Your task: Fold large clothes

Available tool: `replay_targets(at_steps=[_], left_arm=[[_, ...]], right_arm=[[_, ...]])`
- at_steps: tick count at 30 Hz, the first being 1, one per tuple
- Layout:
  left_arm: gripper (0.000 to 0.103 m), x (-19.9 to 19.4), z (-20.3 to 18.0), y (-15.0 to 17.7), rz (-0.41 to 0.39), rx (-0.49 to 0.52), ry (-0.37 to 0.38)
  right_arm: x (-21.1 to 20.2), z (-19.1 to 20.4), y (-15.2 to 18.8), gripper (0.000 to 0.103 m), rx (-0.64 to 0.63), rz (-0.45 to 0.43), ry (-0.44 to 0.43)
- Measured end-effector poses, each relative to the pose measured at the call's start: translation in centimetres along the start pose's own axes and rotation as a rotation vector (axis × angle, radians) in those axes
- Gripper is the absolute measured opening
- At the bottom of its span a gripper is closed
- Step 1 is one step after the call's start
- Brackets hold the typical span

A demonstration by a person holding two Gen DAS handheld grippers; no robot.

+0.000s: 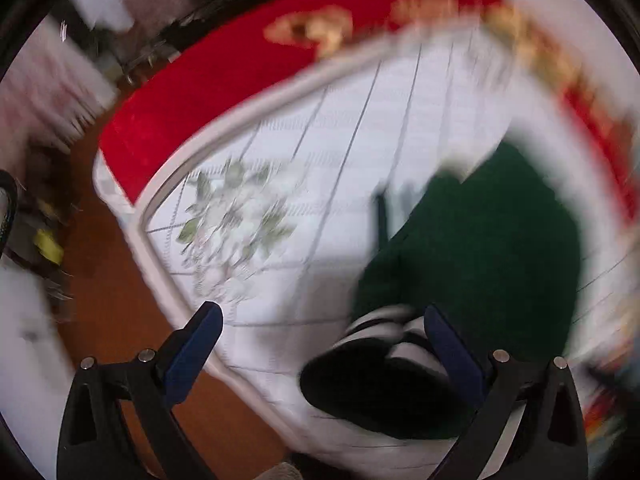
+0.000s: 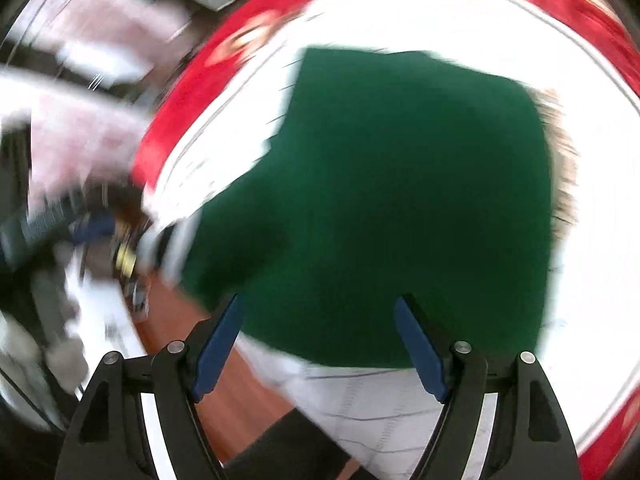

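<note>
You're in a bedroom at home: a mattress [image 1: 320, 152] with quilted white ticking and a flower print, a red blanket [image 1: 224, 76] along its far edge, brown floor [image 1: 108, 300] beside it, and blurred household clutter [image 2: 80, 92] beyond.

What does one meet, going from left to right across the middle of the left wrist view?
Brown floor → white bed edge → flower print on the white quilt → green garment.

Dark green garment [image 2: 392, 200]; white floral quilt [image 1: 280, 200]; red blanket [image 1: 208, 92].
</note>
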State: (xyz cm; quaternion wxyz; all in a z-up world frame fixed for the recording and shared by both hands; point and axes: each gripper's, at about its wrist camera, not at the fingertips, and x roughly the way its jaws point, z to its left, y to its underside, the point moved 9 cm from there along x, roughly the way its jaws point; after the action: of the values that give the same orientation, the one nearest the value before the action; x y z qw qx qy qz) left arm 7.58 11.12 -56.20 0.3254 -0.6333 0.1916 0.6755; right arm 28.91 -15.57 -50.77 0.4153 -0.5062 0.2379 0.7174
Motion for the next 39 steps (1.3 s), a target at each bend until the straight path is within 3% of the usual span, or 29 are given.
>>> replay_targets(at_steps=[2, 3, 7, 8, 10, 11, 14, 17, 21, 25, 28, 33, 35, 36, 37, 38, 39], left_arm=[[0.103, 3.2, 0.9, 2.2, 0.054, 0.034, -0.085], [0.103, 4.6, 1.6, 3.3, 0.087, 0.039, -0.105], [0.103, 8.7, 3.9, 6.3, 0.196, -0.003, -0.078], [0.103, 8.8, 3.9, 6.2, 0.193, -0.003, -0.074], [0.103, 8.5, 3.9, 5.7, 0.177, 0.025, -0.1], [0.103, 8.2, 3.8, 5.4, 0.166, 0.037, -0.111], [0.103, 6.5, 4.0, 4.2, 0.131, 0.045, -0.13], [0.103, 4.0, 4.3, 2.8, 0.089, 0.054, -0.143], [0.103, -0.5, 3.3, -0.3, 0.007, 0.043, -0.077], [0.103, -2.3, 0.2, -3.8, -0.058, 0.049, 0.011], [0.103, -0.8, -3.4, -6.5, -0.055, 0.076, 0.115], [0.102, 5.5, -10.2, -10.1, 0.023, 0.157, 0.241], [0.101, 7.2, -12.3, -11.0, 0.044, 0.196, 0.253], [0.088, 7.7, -13.3, -11.4, 0.027, 0.227, 0.264], [0.053, 7.3, -14.1, -11.6, 0.0, 0.243, 0.28], [0.044, 6.7, -14.6, -11.6, -0.021, 0.259, 0.284], [0.021, 5.9, -14.4, -11.8, -0.06, 0.272, 0.243]], right_arm=[[-0.1, -2.9, -1.6, 0.073, 0.062, -0.015, 0.025], [-0.3, -3.9, -4.1, 0.071, 0.078, -0.016, 0.04], [1.0, -3.2, -5.9, 0.071, 0.108, -0.061, 0.026], [2.3, -4.5, -8.0, 0.07, 0.118, -0.067, 0.006], [5.0, -2.5, -10.4, 0.069, 0.108, -0.083, 0.019], [6.7, -2.4, -11.6, 0.069, 0.082, -0.089, 0.072], [12.3, -1.1, -12.2, 0.071, 0.072, 0.001, 0.188], [11.9, -0.3, -12.4, 0.073, 0.054, 0.033, 0.206], [6.0, -1.8, -10.9, 0.073, 0.142, -0.033, 0.015], [2.1, -7.1, -7.7, 0.073, 0.265, -0.085, -0.002], [1.5, -12.3, -3.9, 0.073, 0.377, -0.069, 0.013], [4.7, -15.4, -1.8, 0.073, 0.495, -0.037, -0.003], [5.5, -15.7, -1.8, 0.073, 0.507, -0.039, -0.001], [6.2, -15.6, -2.1, 0.073, 0.51, -0.041, -0.007], [6.3, -15.5, -2.2, 0.073, 0.511, -0.043, -0.015], [6.7, -15.7, -2.2, 0.073, 0.516, -0.045, -0.019], [6.7, -15.8, -2.1, 0.073, 0.519, -0.046, -0.02]])
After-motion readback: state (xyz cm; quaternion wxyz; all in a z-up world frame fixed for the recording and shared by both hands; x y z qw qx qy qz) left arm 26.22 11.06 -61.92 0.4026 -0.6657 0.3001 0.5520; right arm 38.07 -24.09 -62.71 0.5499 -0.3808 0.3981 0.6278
